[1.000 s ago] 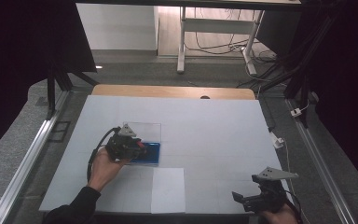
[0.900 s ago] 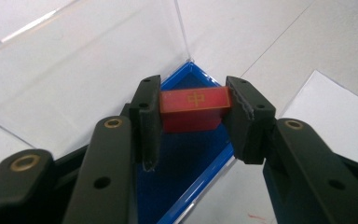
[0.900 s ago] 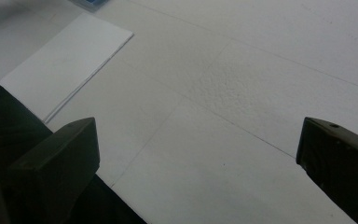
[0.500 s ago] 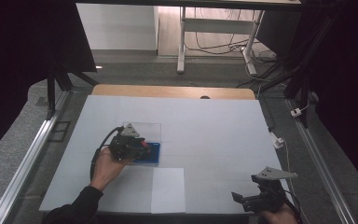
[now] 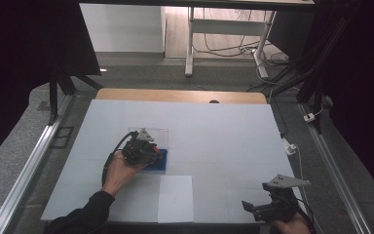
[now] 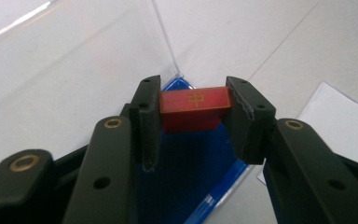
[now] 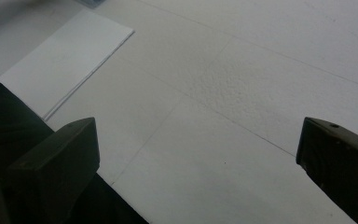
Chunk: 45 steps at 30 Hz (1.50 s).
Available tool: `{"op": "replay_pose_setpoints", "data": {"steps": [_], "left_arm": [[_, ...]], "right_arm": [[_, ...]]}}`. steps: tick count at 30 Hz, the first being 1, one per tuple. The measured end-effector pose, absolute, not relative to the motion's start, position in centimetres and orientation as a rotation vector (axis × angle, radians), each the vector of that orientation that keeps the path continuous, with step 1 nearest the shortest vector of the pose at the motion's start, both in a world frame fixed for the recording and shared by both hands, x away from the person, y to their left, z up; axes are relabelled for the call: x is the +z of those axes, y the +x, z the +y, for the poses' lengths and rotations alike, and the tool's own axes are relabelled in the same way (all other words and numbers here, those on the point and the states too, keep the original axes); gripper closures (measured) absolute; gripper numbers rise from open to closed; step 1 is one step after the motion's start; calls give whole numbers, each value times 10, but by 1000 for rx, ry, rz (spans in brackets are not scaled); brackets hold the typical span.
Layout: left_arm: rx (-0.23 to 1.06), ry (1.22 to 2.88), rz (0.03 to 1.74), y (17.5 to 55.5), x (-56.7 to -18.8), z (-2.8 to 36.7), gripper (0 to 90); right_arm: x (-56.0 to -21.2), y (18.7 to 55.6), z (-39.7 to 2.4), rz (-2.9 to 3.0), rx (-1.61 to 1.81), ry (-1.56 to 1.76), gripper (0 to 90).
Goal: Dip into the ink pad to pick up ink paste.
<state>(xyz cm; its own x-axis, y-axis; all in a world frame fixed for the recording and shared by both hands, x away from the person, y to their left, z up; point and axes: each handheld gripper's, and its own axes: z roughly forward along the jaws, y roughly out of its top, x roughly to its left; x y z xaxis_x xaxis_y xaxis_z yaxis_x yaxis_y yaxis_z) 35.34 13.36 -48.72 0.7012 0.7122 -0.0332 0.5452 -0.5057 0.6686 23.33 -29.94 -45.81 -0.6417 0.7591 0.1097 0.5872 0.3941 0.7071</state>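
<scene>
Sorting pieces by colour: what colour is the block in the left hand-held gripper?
Red block, with a gold mark; clearest in the left gripper view.

1. I see a small red block (image 6: 194, 108), rectangular, with a gold cross-like mark on its upper face, sitting level and pinched at both ends between black jaws.
2. Right under it I see the blue tray (image 6: 186, 177), set inside a clear box (image 5: 161, 132) left of the table's centre.

A lab or recording studio: a white-covered table (image 5: 224, 146) stands between black curtains (image 5: 24, 58) and metal rails (image 5: 24, 170), with cables (image 5: 229, 48) loose on the floor behind (near a white frame's legs (image 5: 190, 44)), under dim light.
</scene>
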Motion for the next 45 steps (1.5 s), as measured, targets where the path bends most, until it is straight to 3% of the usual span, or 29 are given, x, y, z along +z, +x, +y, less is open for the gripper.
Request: {"op": "replay_pose_setpoints", "data": {"steps": [11,26,38,45], "left_arm": [[303,2261,1024,362,-496,127,577],[447,2278,1018,351,-500,115,584],[244,2163,1069,362,-505,136,585],[392,2239,1044,353,-502,121,584]], "right_arm": [[-458,233,-299,2425,1081,1190,0],[-459,234,-298,2434,1068,1189,0],[-459,234,-298,2435,1068,1194,0],[-459,235,-298,2440,1065,1196,0]]}}
